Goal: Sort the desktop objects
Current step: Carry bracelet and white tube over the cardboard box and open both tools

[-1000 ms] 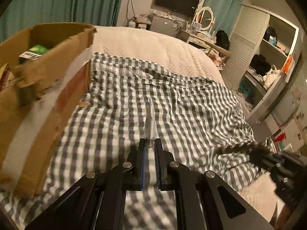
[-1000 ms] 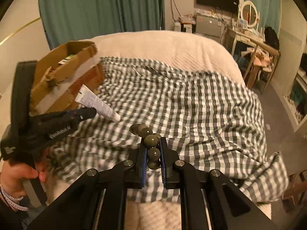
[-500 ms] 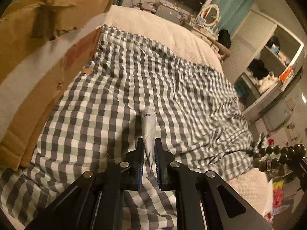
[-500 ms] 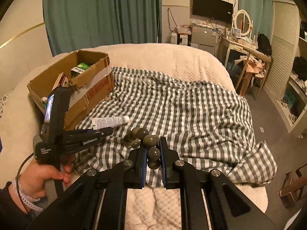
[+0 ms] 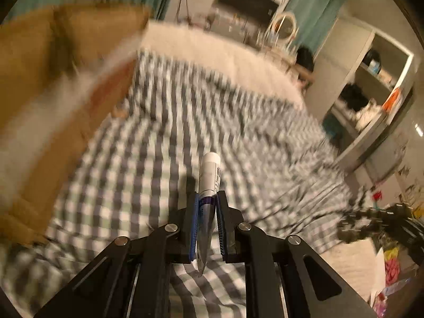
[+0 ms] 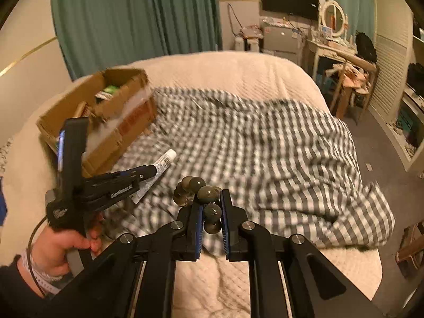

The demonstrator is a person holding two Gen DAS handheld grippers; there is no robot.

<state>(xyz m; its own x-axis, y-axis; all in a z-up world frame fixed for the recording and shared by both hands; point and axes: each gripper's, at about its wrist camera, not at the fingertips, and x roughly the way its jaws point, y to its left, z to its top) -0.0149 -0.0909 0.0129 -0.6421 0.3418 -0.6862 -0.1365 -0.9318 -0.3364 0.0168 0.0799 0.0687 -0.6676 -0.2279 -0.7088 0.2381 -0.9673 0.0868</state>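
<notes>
Between the left gripper (image 5: pixel 206 201) pads a white tube (image 5: pixel 209 175) is clamped by its flat crimped end, cap pointing forward along the fingers, held clear above the cloth. Right gripper (image 6: pixel 210 212) is clenched on a string of dark beads (image 6: pixel 205 194), a few beads bunched over the left pad, also held in the air. Key relation: cardboard box (image 6: pixel 98 116) lies ahead and to the left of both grippers; left gripper is the nearer one, and the tube's long axis points past the box's near corner, not into its opening, so I judge it needs a swing left and up over the rim before letting go. Box already holds some items, a green pack visible. Person's hand (image 6: pixel 61 243) grips the left handle. Surface is a grey-white checked cloth (image 6: pixel 265 159) spread over a cream quilted bed (image 6: pixel 238 74). Room beyond: teal curtains (image 6: pixel 132 13), wall TV (image 6: pixel 288 0), round mirror, shelves on the right. Left view is motion-blurred.
</notes>
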